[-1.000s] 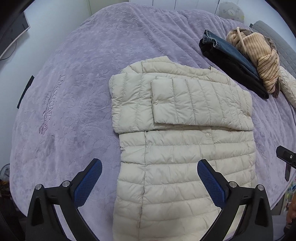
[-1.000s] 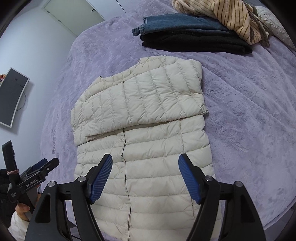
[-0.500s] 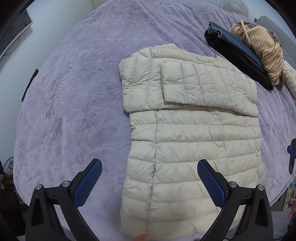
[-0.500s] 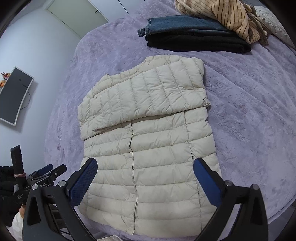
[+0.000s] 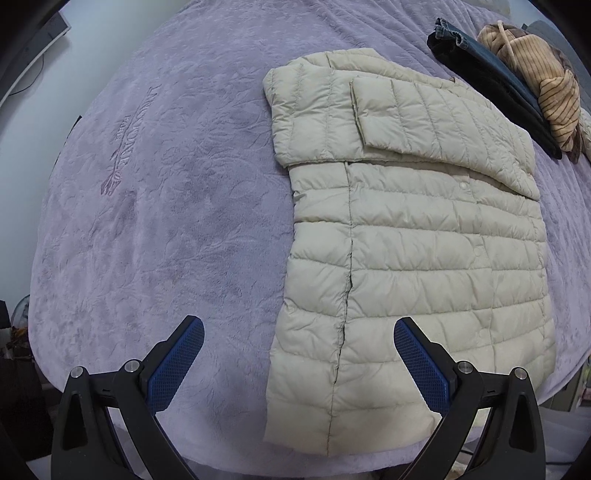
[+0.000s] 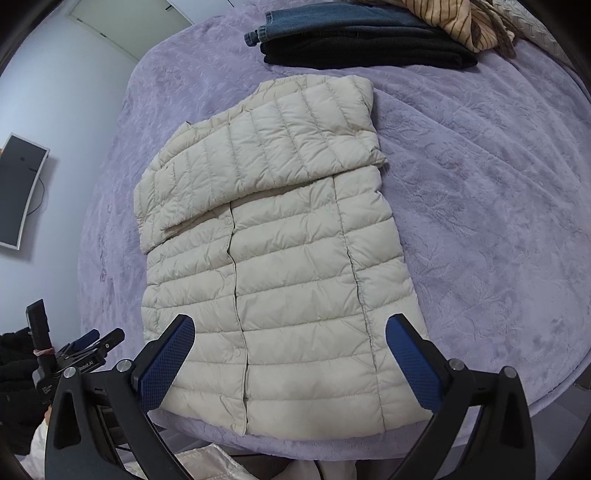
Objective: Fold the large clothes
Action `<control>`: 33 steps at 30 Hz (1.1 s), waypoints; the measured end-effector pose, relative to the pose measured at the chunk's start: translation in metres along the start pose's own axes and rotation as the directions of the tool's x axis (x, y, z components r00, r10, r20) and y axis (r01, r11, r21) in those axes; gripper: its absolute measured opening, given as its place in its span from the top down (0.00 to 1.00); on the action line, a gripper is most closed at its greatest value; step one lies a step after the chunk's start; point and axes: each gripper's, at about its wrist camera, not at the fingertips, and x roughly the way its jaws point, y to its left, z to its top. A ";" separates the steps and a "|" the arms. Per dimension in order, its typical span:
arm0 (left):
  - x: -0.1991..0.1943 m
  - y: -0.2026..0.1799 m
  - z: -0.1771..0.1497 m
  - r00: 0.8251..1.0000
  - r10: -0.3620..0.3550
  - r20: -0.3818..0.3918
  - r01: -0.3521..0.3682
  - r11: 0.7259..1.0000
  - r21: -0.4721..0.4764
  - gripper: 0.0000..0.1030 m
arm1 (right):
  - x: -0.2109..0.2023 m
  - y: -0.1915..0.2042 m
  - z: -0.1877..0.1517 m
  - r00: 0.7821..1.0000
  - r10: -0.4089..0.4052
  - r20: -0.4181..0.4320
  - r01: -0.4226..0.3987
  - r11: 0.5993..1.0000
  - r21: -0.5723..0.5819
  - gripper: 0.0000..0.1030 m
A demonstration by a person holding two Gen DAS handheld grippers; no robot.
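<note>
A cream quilted puffer jacket (image 5: 417, 240) (image 6: 280, 251) lies flat on the purple bedspread (image 5: 166, 221) (image 6: 480, 221), both sleeves folded across its chest and its hem toward me. My left gripper (image 5: 298, 360) hovers open over the hem's left corner, its right blue pad above the jacket and its left pad over bare bedspread. My right gripper (image 6: 290, 354) hangs wide open above the hem, nothing between its pads. In the right wrist view the left gripper (image 6: 77, 354) shows at the lower left, off the bed's edge.
Folded jeans (image 5: 491, 66) (image 6: 332, 18) on a black garment (image 6: 369, 51) and a striped tan top (image 5: 546, 92) (image 6: 450, 22) lie at the bed's far side. A monitor (image 6: 18, 192) hangs on the left wall. White fabric (image 6: 207, 465) lies below the bed's near edge.
Both grippers drew back toward the jacket's hem, so the whole hem now shows. The left one shifted left of the jacket. The right gripper's jaws opened wider.
</note>
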 end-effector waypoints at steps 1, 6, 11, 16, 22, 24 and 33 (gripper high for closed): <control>0.002 0.002 -0.003 1.000 -0.004 -0.008 0.004 1.000 -0.002 0.00 | 0.001 -0.003 -0.003 1.000 -0.003 -0.007 0.003 1.000 0.003 0.00; 0.016 0.014 -0.014 0.997 -0.057 -0.058 0.057 0.998 -0.006 0.00 | 0.016 -0.026 -0.015 0.997 -0.022 -0.076 0.025 0.999 0.041 0.00; 0.036 0.031 -0.024 0.981 -0.150 -0.126 0.146 0.988 -0.047 0.00 | 0.032 -0.070 -0.032 0.990 -0.008 -0.138 0.033 0.983 0.178 0.00; 0.060 0.047 -0.033 0.956 -0.219 -0.194 0.202 0.974 -0.104 0.00 | 0.044 -0.113 -0.051 0.985 0.041 -0.167 0.015 0.948 0.319 0.00; 0.076 0.052 -0.043 0.907 -0.345 -0.242 0.313 0.936 -0.161 0.00 | 0.055 -0.145 -0.076 0.973 0.146 -0.178 -0.055 0.897 0.438 0.00; 0.080 0.046 -0.045 0.890 -0.373 -0.261 0.342 0.926 -0.158 0.00 | 0.062 -0.151 -0.084 0.963 0.205 -0.173 -0.100 0.873 0.478 0.00; 0.097 0.014 -0.051 0.856 -0.397 -0.333 0.373 0.918 -0.134 0.00 | 0.088 -0.146 -0.104 0.916 0.385 -0.111 -0.248 0.763 0.597 0.00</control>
